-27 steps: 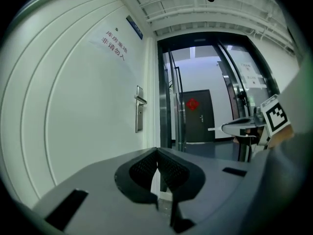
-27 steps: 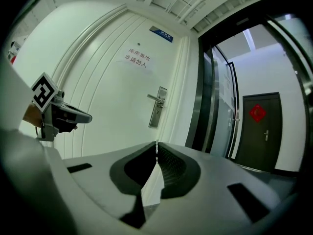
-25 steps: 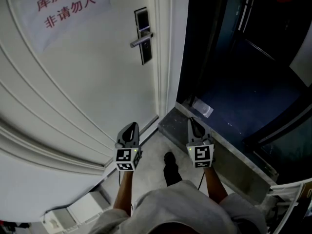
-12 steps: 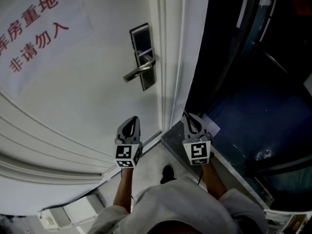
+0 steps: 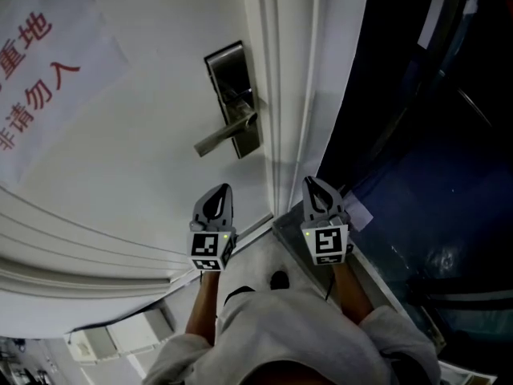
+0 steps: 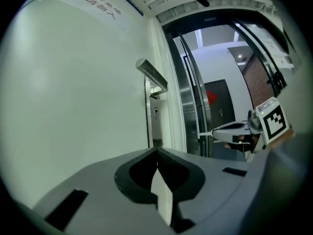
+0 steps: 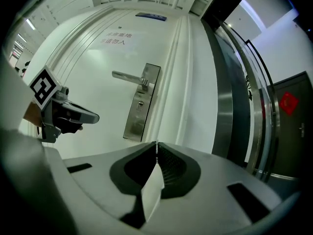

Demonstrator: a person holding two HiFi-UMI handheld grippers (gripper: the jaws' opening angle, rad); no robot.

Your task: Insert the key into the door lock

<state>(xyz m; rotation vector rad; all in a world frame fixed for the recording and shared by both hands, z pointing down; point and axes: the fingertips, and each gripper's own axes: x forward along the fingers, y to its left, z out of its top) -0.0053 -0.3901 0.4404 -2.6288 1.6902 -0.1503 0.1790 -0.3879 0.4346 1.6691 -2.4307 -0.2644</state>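
The steel lock plate (image 5: 232,95) with its lever handle (image 5: 224,137) sits on the white door (image 5: 144,159), above and ahead of both grippers. In the right gripper view the keyhole (image 7: 140,103) shows below the lever, left of my jaw line. My right gripper (image 5: 310,181) points level at the door frame, shut, with a thin edge-on metal sliver, the key (image 7: 156,146), at its tips. My left gripper (image 5: 223,189) is beside it, shut and empty, facing the door below the lock. Both are some way short of the door.
A paper sign (image 5: 32,79) with red characters hangs on the door at the left. To the right are a dark glass doorway (image 5: 417,135) and a stone threshold (image 5: 377,271). The person's shoe (image 5: 279,279) is on the floor between the grippers. A white box (image 5: 120,339) lies at the lower left.
Both grippers have come nearer the door side by side. The lock plate now looks larger and sits lower in the head view. Both stay shut.
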